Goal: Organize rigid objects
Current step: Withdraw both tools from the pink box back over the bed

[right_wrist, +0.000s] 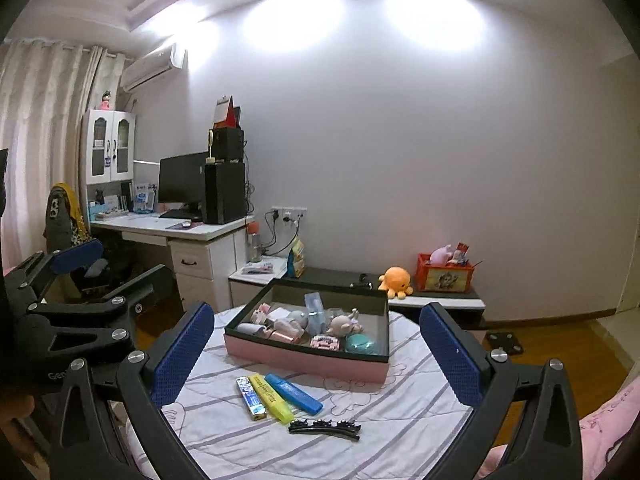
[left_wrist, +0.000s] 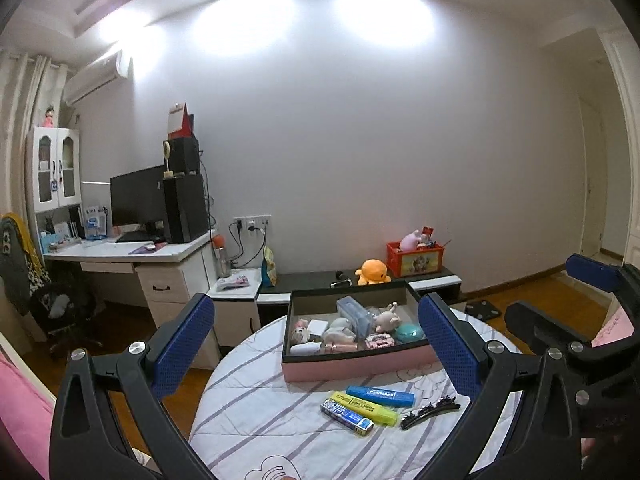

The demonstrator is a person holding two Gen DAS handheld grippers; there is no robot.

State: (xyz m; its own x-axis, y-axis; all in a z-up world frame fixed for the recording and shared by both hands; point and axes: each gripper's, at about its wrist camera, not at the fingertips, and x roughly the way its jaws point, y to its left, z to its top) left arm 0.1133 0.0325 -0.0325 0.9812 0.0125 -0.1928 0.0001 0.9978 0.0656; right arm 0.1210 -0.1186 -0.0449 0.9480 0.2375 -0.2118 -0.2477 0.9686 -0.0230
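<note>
A pink box [left_wrist: 360, 370] [right_wrist: 304, 360] with a black lining stands on the round table [left_wrist: 260, 420] [right_wrist: 400, 432] and holds several small toys and cases. In front of it lie a blue highlighter [left_wrist: 380, 395] [right_wrist: 293, 394], a yellow highlighter [left_wrist: 366, 408] [right_wrist: 270, 398], a small blue-and-white box [left_wrist: 347, 416] [right_wrist: 251, 398] and a black hair clip [left_wrist: 430, 412] [right_wrist: 325, 427]. My left gripper [left_wrist: 316, 320] [right_wrist: 120, 268] is open and empty, held back from the table. Beside it, my right gripper [right_wrist: 317, 312] [left_wrist: 560, 292] is open wide, with nothing between its pads.
A striped white cloth covers the table. Behind it stand a low black-and-white cabinet [left_wrist: 432, 280] with an orange plush [left_wrist: 372, 272] and a red box [left_wrist: 414, 258], and a desk [left_wrist: 120, 252] with a monitor. A scale [right_wrist: 506, 343] lies on the wooden floor.
</note>
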